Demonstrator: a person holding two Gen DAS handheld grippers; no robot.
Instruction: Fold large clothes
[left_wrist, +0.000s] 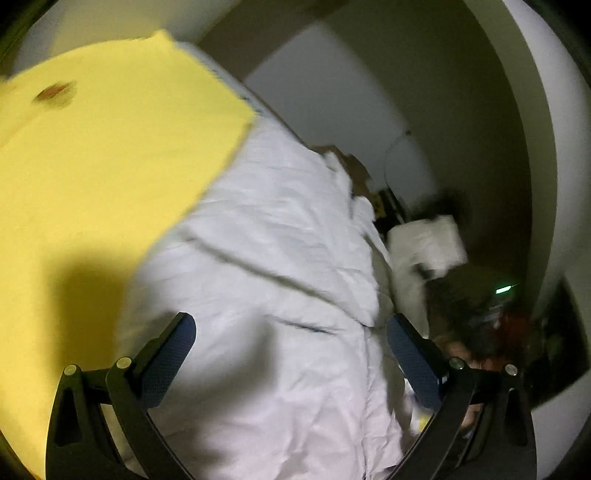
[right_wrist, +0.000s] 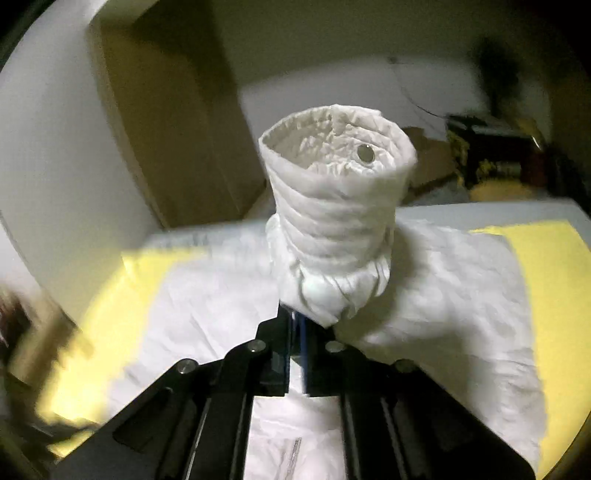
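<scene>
A large white puffy jacket (left_wrist: 266, 258) lies spread over a yellow sheet (left_wrist: 92, 166) on a bed. In the left wrist view my left gripper (left_wrist: 291, 332) hovers above the jacket, jaws wide apart, nothing between the blue pads (left_wrist: 166, 362). In the right wrist view my right gripper (right_wrist: 299, 325) is shut on the jacket's sleeve end; the elastic cuff (right_wrist: 332, 206) with a metal snap (right_wrist: 365, 153) stands up in front of the fingers. The rest of the jacket (right_wrist: 443, 314) lies below on the yellow sheet (right_wrist: 546, 295). The right gripper (left_wrist: 436, 254), holding white cloth, shows blurred at the right of the left wrist view.
A white wall and a brown door (right_wrist: 177, 129) stand behind the bed. Dark clutter and cardboard (right_wrist: 487, 147) sit at the far right. A person's head of dark hair (left_wrist: 472, 317) is near the bed's edge in the left wrist view.
</scene>
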